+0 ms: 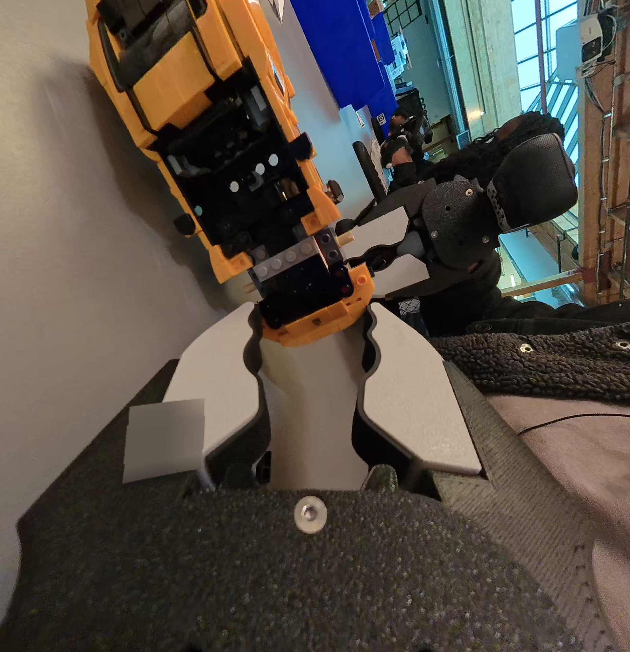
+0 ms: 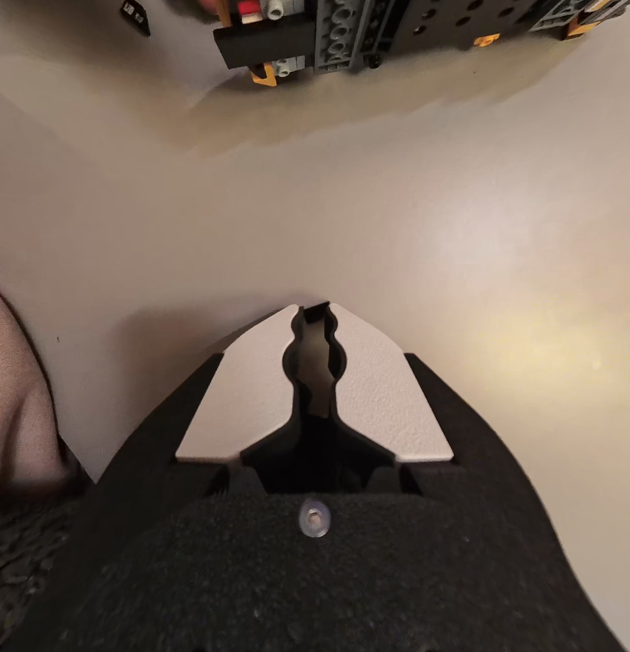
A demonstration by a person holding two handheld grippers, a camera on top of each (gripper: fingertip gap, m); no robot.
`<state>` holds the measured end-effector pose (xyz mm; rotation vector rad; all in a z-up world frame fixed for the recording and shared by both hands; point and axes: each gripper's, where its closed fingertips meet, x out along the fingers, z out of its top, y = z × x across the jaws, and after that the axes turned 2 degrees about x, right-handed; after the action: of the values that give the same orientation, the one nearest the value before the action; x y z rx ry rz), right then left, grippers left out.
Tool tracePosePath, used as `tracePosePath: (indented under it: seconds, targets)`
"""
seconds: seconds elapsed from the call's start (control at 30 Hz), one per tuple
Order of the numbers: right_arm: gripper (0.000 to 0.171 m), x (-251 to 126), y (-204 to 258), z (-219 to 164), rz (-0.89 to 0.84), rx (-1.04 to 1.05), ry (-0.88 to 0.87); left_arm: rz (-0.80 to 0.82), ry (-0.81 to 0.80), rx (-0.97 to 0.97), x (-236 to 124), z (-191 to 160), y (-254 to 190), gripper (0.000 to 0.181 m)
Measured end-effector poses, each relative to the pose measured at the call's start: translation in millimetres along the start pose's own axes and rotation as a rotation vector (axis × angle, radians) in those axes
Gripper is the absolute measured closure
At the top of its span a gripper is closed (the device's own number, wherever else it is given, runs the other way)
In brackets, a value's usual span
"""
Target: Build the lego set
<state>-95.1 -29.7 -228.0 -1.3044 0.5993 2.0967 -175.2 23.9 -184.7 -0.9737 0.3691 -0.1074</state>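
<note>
Clearly, in the left wrist view the orange lego car lies on the pale table, running from 11 o'clock down toward the centre, its black chassis and grey studded plates exposed. The left gripper stands wide, its 2 fingers bracketing the car's near orange end; the tips look to be touching the bodywork, though real clamping pressure cannot be confirmed. At 3 o'clock the right gripper reaches in against the car's flank, jaws narrow.

Next, the right wrist view: the right gripper is nearly closed on a small black piece pinched at its tips. The car's underside sits at 12 o'clock, apart from the tips; the frame is blurred, so finer detail is uncertain. A small dark loose part lies at 11 o'clock.

Judging by the build, the car is light and stiff but fragile at its joints. Holding it across the solid end block suits it best. The tiny piece is smooth and easily dropped, so press it squarely.
</note>
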Motion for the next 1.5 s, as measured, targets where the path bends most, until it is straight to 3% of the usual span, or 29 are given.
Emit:
tracePosePath:
  seconds: [0.1, 0.23, 0.33, 0.57, 0.83, 1.27, 1.5]
  targets:
    - [0.161, -1, 9, 8, 0.047, -0.077, -0.048, -0.001, 0.002, 0.001, 0, 0, 0, 0.126]
    - [0.159, -16, 42, 31, 0.318, -0.03, -0.237, -0.002, 0.004, 0.002, 0, -1, 0, 0.126]
    - [0.151, -8, 14, 18, 0.186, -0.017, -0.191, -0.002, 0.005, 0.003, 0, -1, 0, 0.127]
    - [0.158, -18, -10, 0, 0.036, -0.074, -0.175, -0.002, 0.008, 0.005, 0, -1, 0, 0.126]
    - [0.16, -19, 13, -5, 0.0, -0.317, -0.177, -0.004, 0.013, 0.007, 1, -2, -1, 0.126]
    - [0.159, -1, 11, -5, 0.196, -0.481, -0.024, -0.004, 0.012, 0.009, 2, -2, -1, 0.126]
    - [0.164, -4, 14, 11, 0.179, -0.342, -0.098, 0.001, -0.001, 0.007, 3, -2, -2, 0.126]
